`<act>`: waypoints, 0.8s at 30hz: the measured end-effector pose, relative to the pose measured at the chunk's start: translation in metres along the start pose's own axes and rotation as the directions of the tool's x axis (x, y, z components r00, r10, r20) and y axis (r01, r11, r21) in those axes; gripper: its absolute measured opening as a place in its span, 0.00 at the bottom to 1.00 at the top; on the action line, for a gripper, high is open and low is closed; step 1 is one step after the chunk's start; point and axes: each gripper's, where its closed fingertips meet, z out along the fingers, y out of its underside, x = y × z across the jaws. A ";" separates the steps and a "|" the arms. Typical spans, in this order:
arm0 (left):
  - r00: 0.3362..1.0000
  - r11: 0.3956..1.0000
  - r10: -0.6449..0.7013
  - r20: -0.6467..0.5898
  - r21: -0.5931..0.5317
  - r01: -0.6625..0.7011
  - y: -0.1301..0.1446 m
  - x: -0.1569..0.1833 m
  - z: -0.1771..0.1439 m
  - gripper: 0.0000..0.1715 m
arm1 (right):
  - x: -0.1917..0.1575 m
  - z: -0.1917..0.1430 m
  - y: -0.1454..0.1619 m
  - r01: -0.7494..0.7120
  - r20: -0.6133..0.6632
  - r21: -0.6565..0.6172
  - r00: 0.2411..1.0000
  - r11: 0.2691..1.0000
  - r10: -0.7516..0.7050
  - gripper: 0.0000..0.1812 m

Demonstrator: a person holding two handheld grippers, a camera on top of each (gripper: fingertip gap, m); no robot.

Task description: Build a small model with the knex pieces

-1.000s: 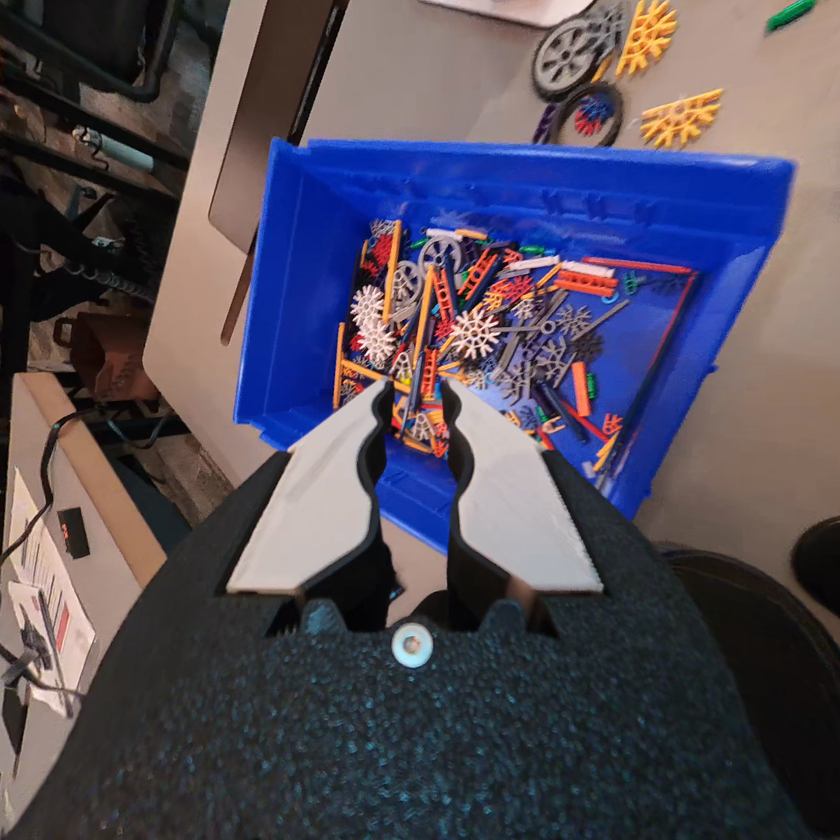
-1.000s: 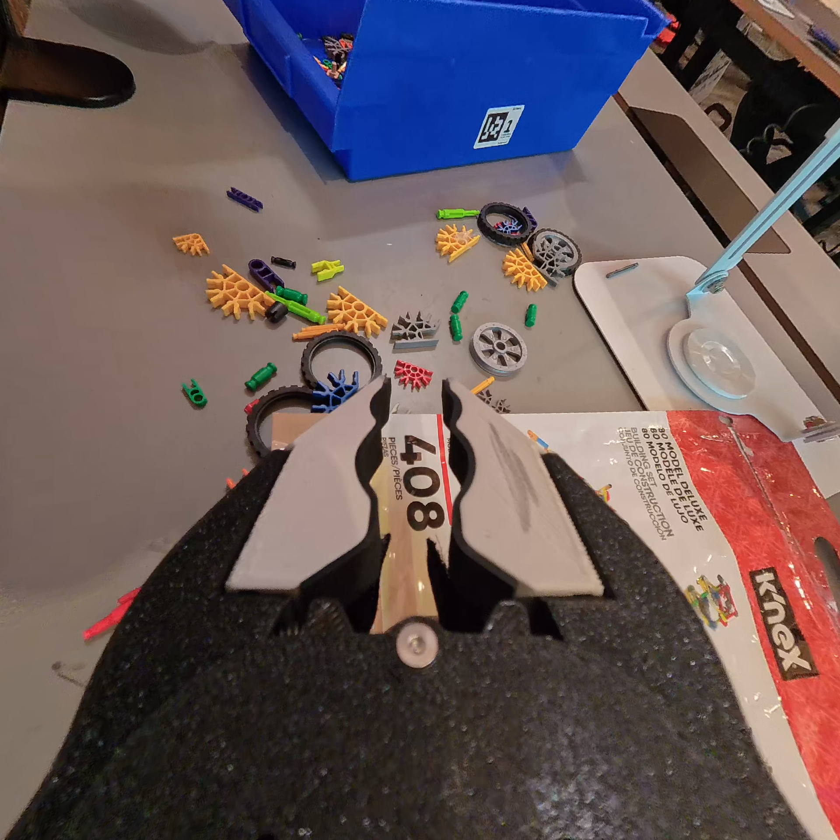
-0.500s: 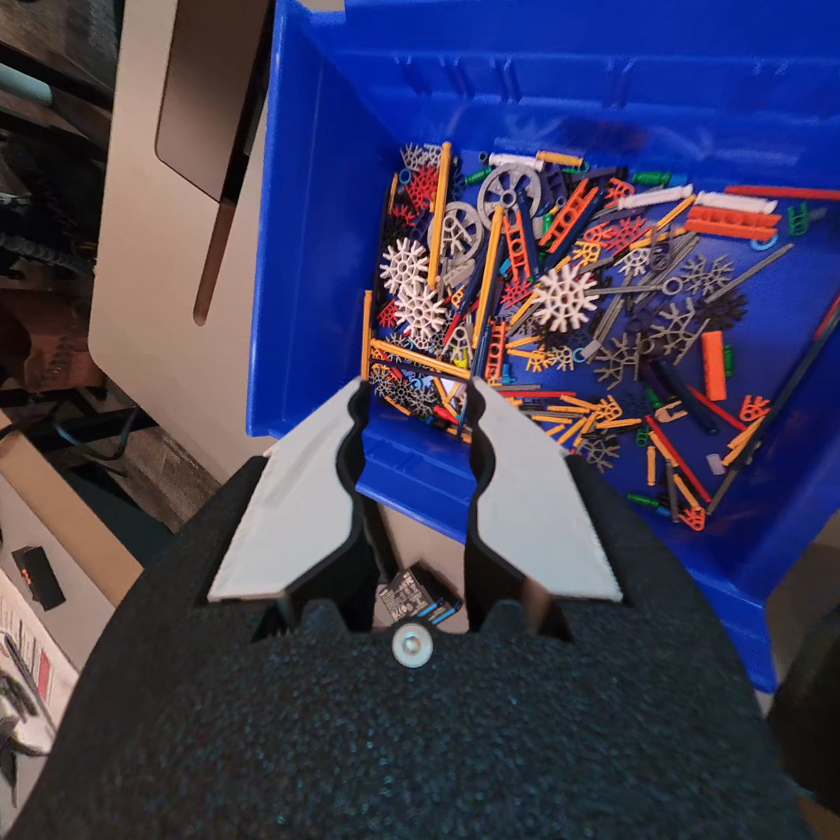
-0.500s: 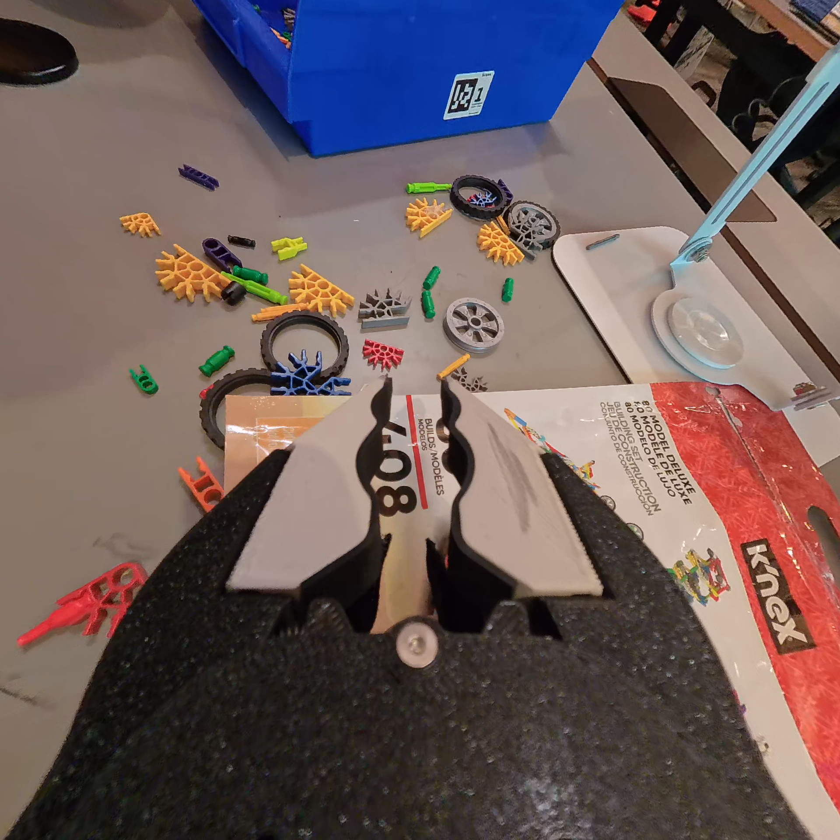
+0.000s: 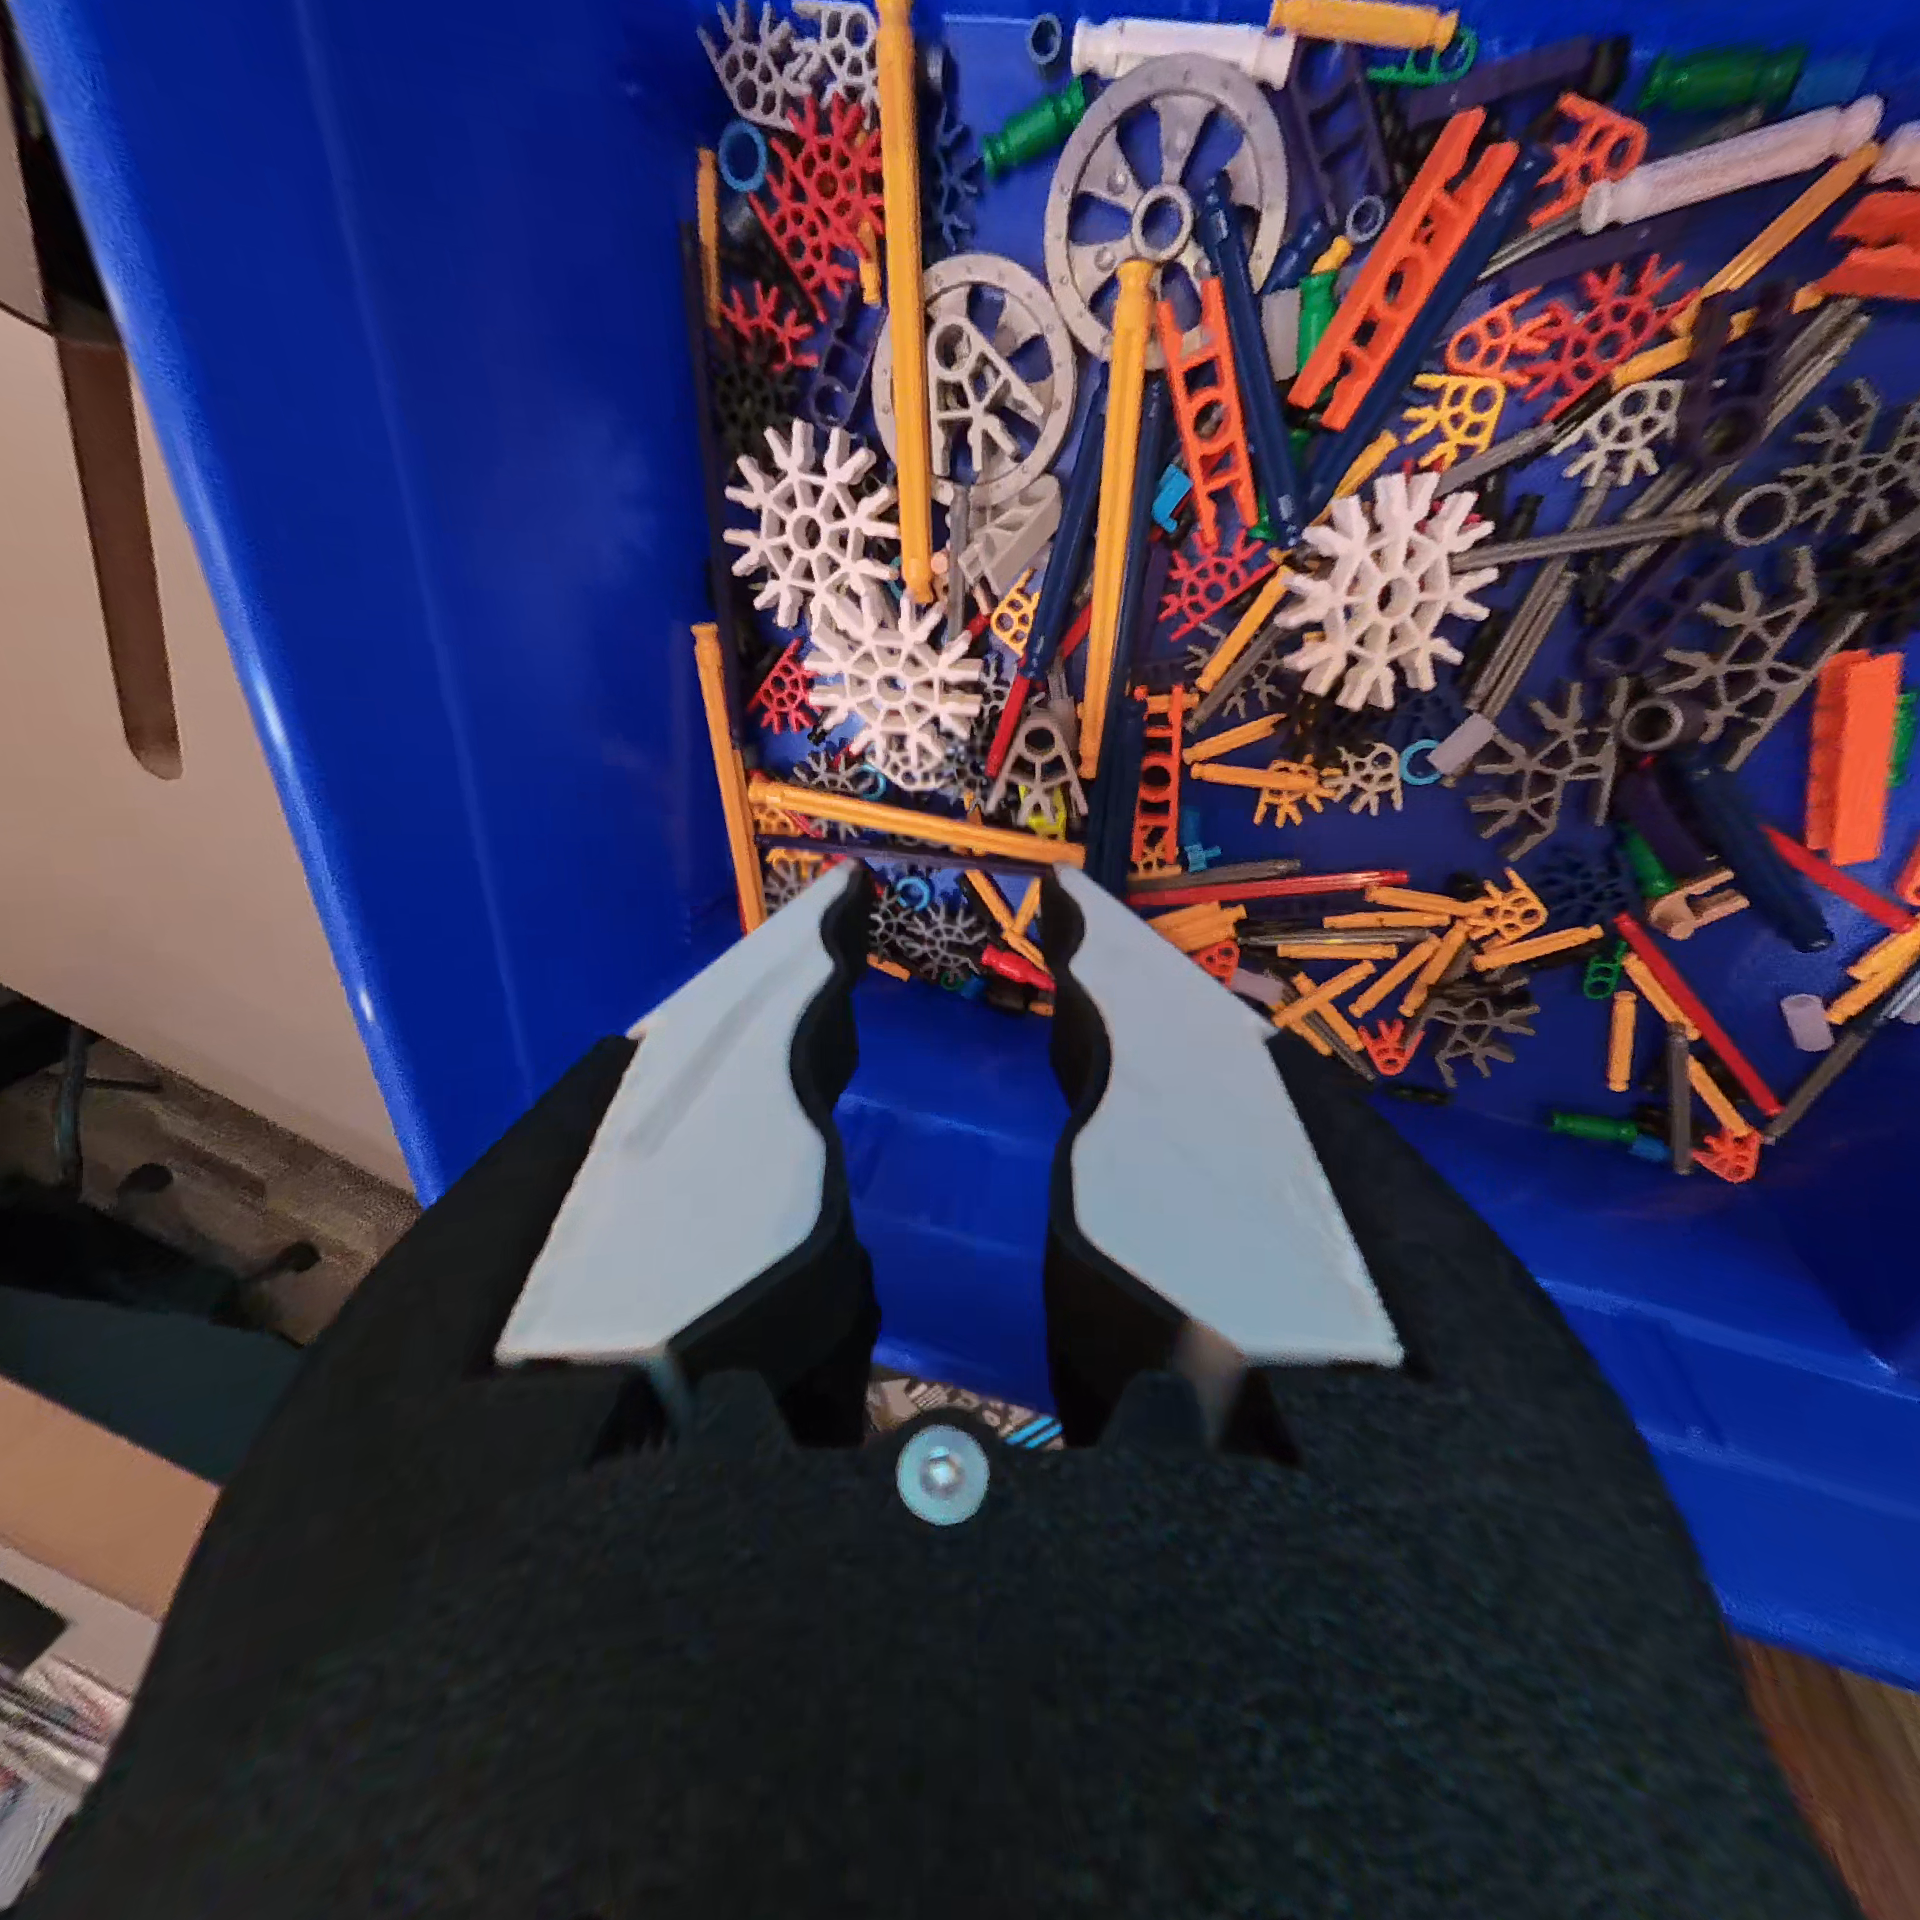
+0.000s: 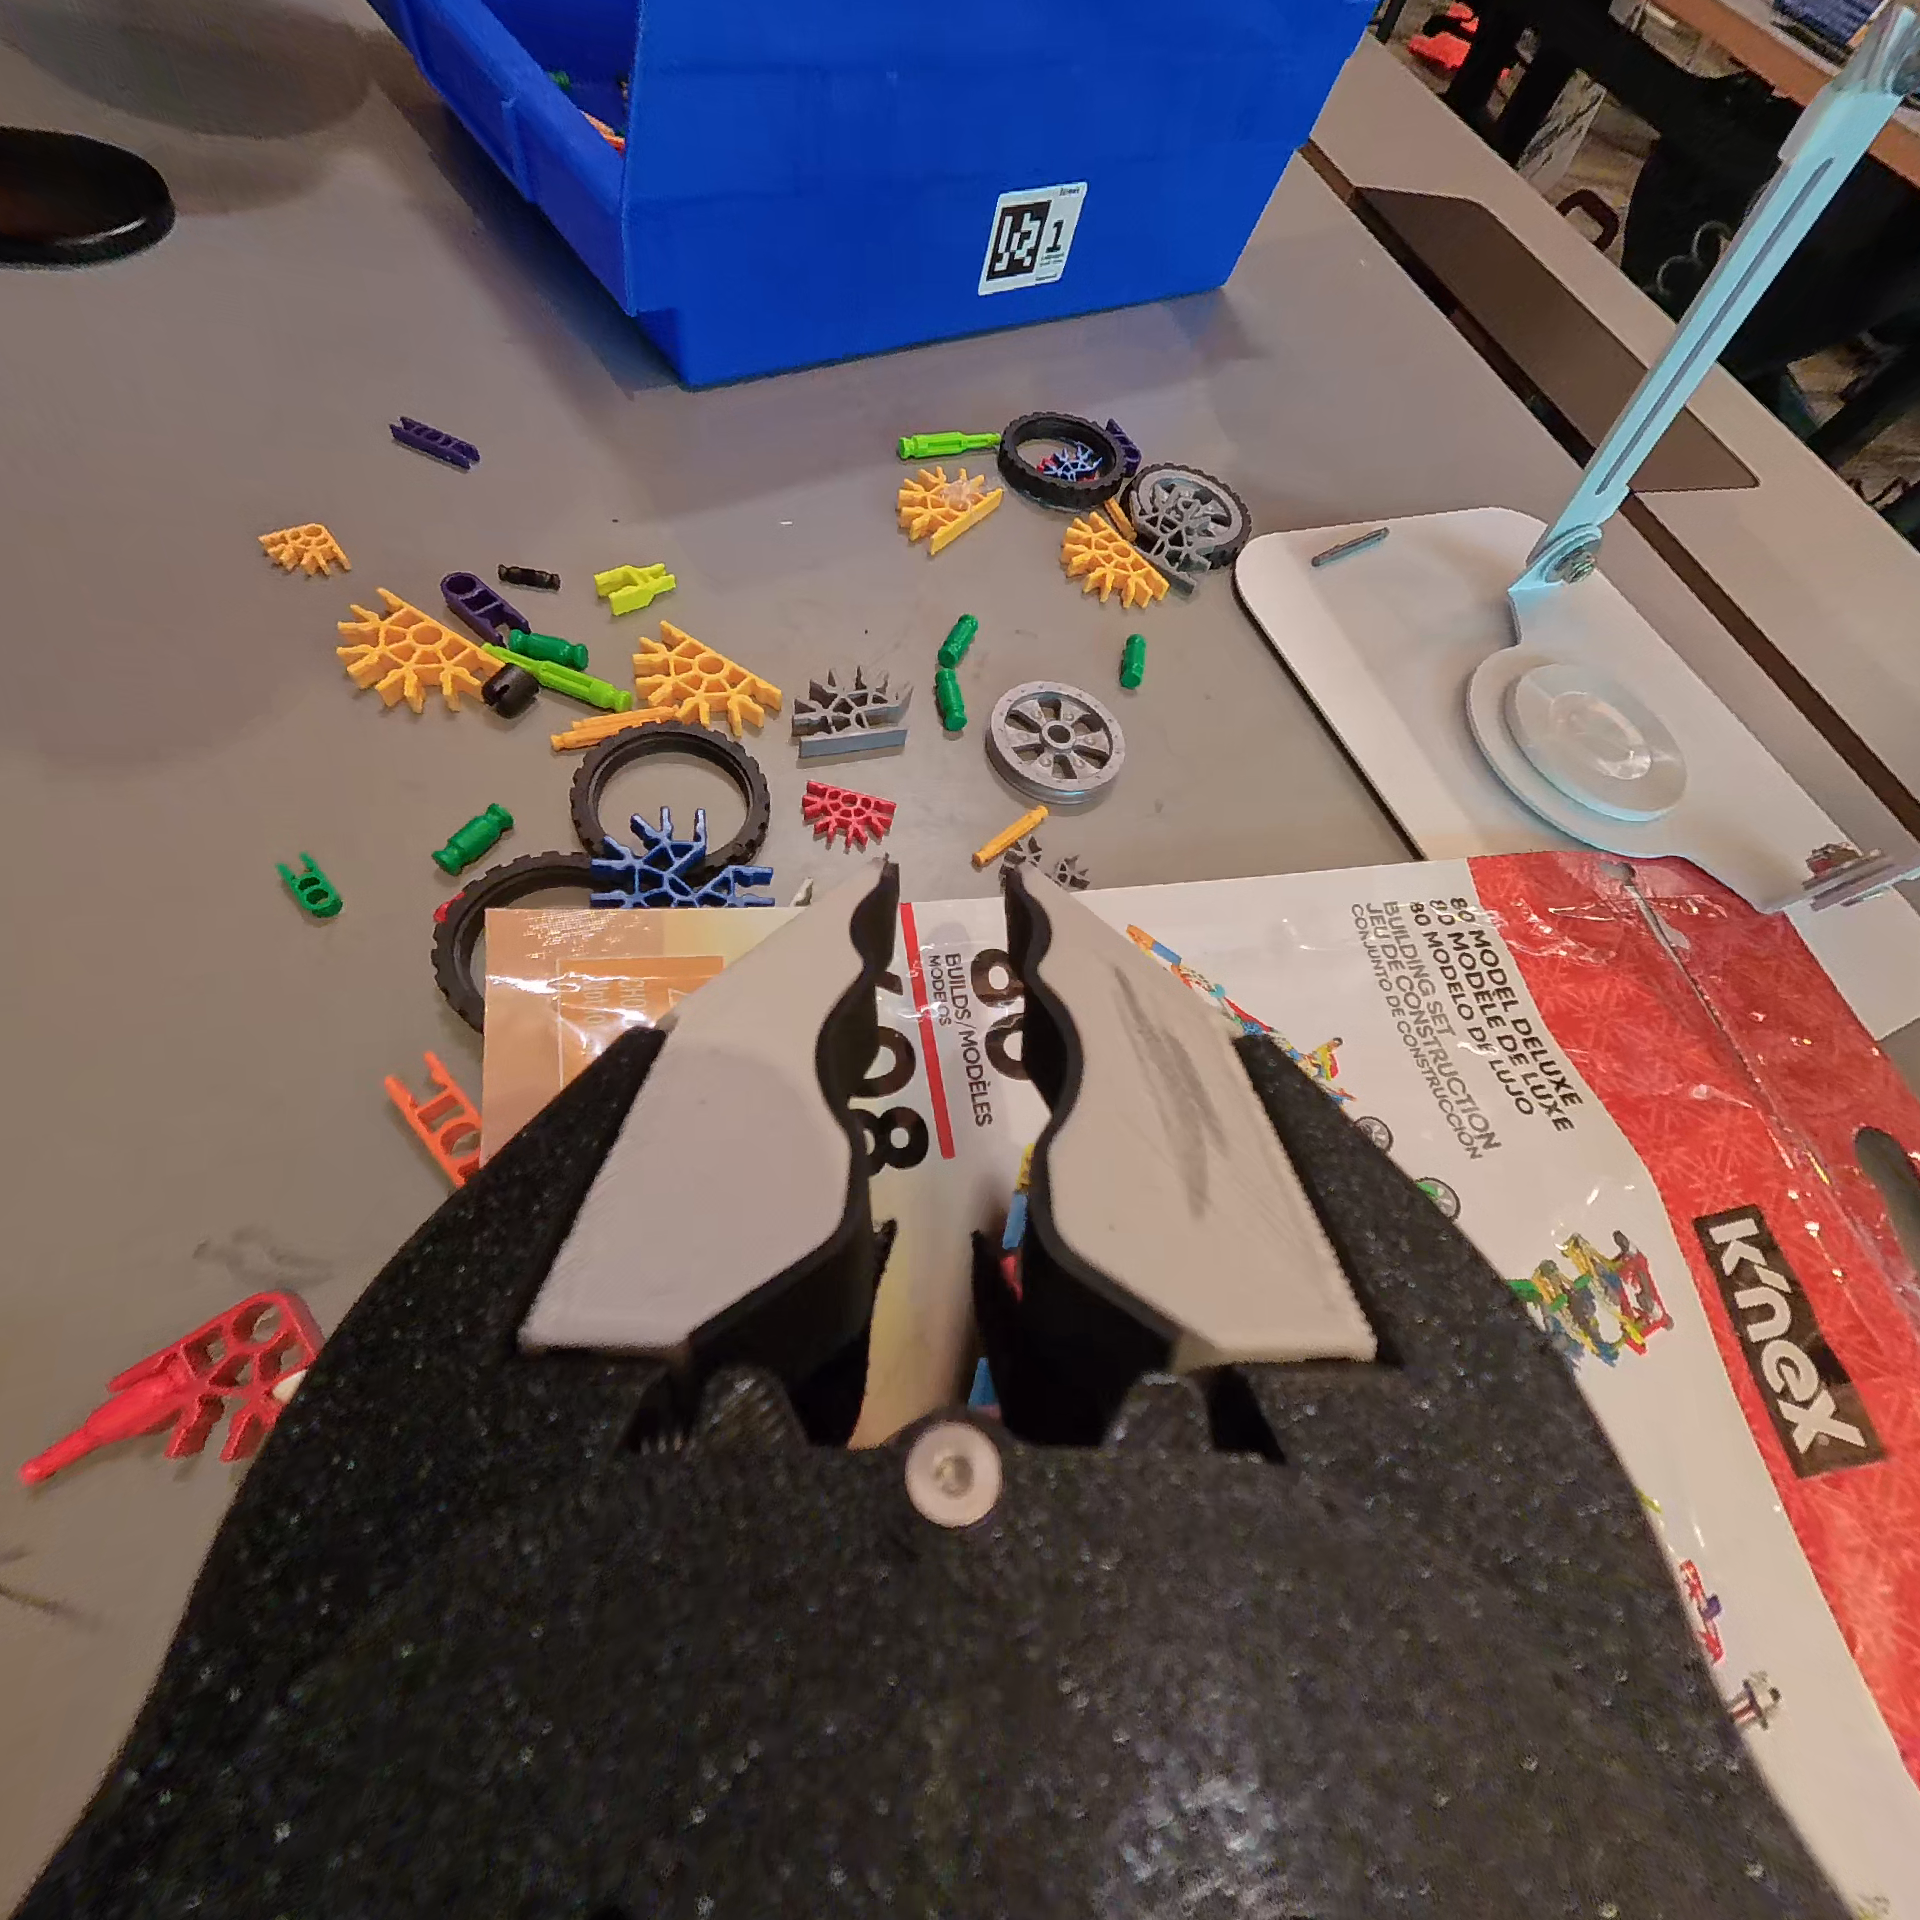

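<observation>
My left gripper (image 5: 951,883) is open and empty, its tips over the near left corner of a blue bin (image 5: 436,623) filled with several plastic construction pieces: orange rods (image 5: 914,826), white snowflake connectors (image 5: 1382,592) and grey wheels (image 5: 1164,213). The tips hover just above the orange rod and a dark connector. My right gripper (image 6: 948,881) is slightly open and empty, above a red and white plastic bag (image 6: 1507,1091) lying on the grey table. Loose pieces lie ahead of it: a blue connector (image 6: 675,862), a red connector (image 6: 847,810) and black tyres (image 6: 670,795).
The same blue bin (image 6: 883,208) with a white sticker stands at the table's far side. A white base with a light blue arm (image 6: 1662,416) sits at the right. Yellow connectors (image 6: 416,649), green rods and a grey wheel (image 6: 1055,740) are scattered. A red piece (image 6: 197,1382) lies at near left. The left gripper's tips are roughly 40 centimeters from the right gripper's. To reach the blue connector (image 6: 675,862) in a straight line is about 5 centimeters for my right fingers, about 40 centimeters for my left.
My left gripper has moved forward and down into the blue bin and its jaws have opened wider. My right gripper has drawn back a little over the bag.
</observation>
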 end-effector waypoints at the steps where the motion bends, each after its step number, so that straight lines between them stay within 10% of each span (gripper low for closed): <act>1: 1.000 1.000 0.004 -0.007 0.005 -0.004 -0.003 0.000 0.002 0.19 | 0.000 0.000 0.000 0.001 -0.001 -0.001 1.000 1.000 -0.001 0.10; 12: 0.999 0.994 0.035 -0.004 0.102 -0.035 -0.045 -0.008 0.019 0.32 | 0.001 0.000 0.000 0.007 -0.003 0.001 1.000 1.000 -0.007 0.11; 24: 0.995 0.997 0.048 -0.081 0.066 -0.043 -0.051 0.003 0.042 0.20 | 0.003 0.001 0.003 -0.010 -0.003 -0.003 1.000 1.000 0.010 0.11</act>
